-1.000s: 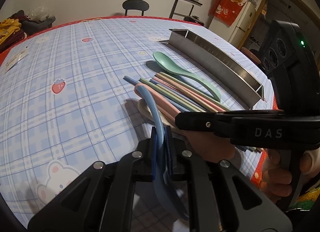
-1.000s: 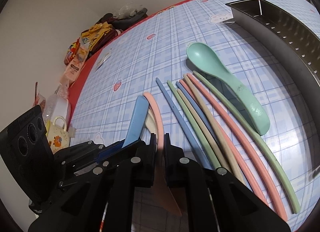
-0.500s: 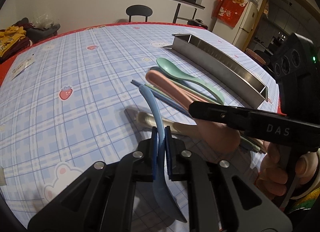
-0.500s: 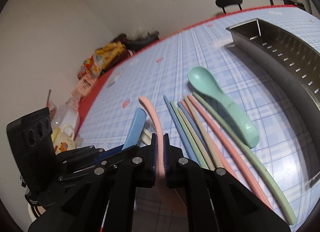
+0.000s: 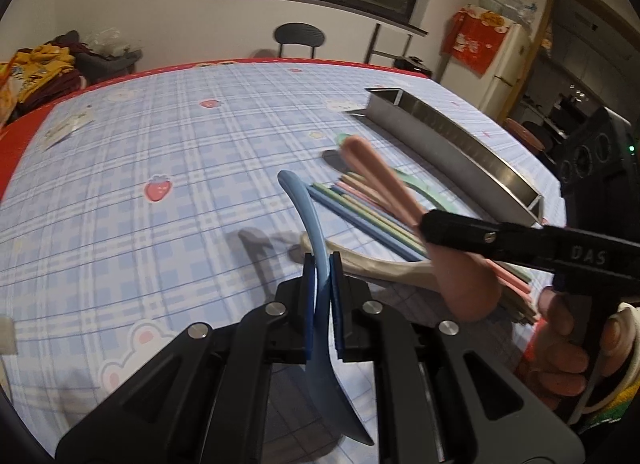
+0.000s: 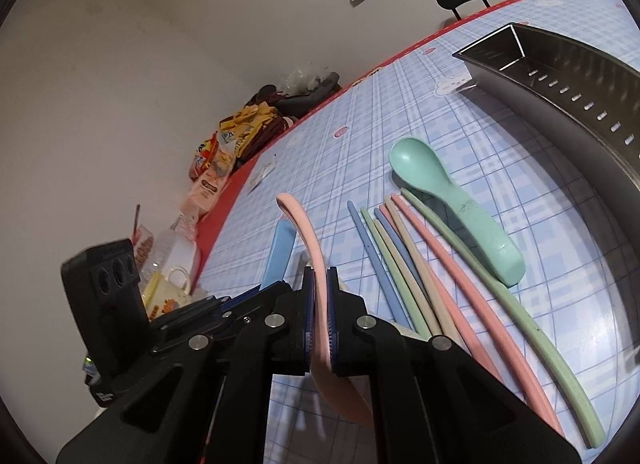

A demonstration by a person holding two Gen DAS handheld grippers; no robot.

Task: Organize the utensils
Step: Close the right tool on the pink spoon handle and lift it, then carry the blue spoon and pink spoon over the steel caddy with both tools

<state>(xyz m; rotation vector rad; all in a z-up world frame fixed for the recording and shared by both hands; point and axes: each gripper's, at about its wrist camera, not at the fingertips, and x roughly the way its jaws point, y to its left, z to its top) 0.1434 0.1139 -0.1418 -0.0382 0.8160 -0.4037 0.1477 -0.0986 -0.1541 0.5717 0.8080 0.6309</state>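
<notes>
- blue spoon (image 5: 310,224) and pink spoon (image 6: 306,240): both look like light, rigid moulded plastic with a matte finish; judged not fragile, but the curved handles could pivot between flat pads if gripped off-centre.
- best hold appears to be mid-handle, flat faces against the pads, which is about where both are taken.
- left gripper (image 5: 320,264): jaws nearly fully closed, pads pinching the blue spoon's handle; bowl hangs toward the camera, handle tip points up and away, clear of the table (image 5: 160,144).
- right gripper (image 6: 319,284): jaws closed as far as they go on the pink spoon's handle, same attitude, spoon lifted off the cloth.
- still lying on the table: green spoon (image 6: 452,192), a row of pastel chopsticks (image 6: 432,272) just beside it, a beige spoon (image 5: 384,268) under the raised ones.
- metal tray (image 6: 580,104) sits beyond the chopsticks, apart from them; no utensil visible in the part shown.
- judgement: both spoons held, neither yet placed.
</notes>
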